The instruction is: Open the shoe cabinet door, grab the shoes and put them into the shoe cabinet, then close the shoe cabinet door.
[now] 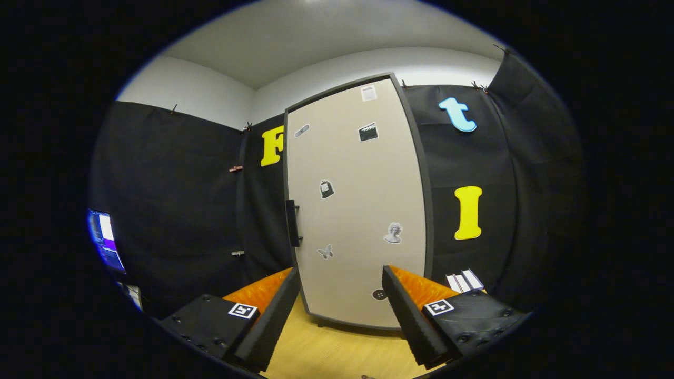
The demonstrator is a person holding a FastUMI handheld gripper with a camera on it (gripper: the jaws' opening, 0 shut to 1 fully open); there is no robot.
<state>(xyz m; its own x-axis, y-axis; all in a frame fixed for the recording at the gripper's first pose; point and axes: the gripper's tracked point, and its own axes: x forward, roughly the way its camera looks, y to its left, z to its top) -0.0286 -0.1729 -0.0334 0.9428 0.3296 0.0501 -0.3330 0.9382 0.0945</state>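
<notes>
The shoe cabinet [358, 210] stands upright straight ahead, a tall beige door in a dark frame with several small stickers on it. Its door looks closed. A dark vertical handle [291, 223] sits on the door's left edge at mid height. My gripper [341, 284] is open, its two fingers spread wide with nothing between them, a short way in front of the cabinet's lower part. Something white with dark stripes [463, 280] peeks out just beyond the right finger, beside the cabinet's foot; I cannot tell what it is.
A wooden floor [337, 347] runs from under the fingers to the cabinet's base. Black cloth walls close in left, behind and right. A lit screen [105, 239] glows low at the far left.
</notes>
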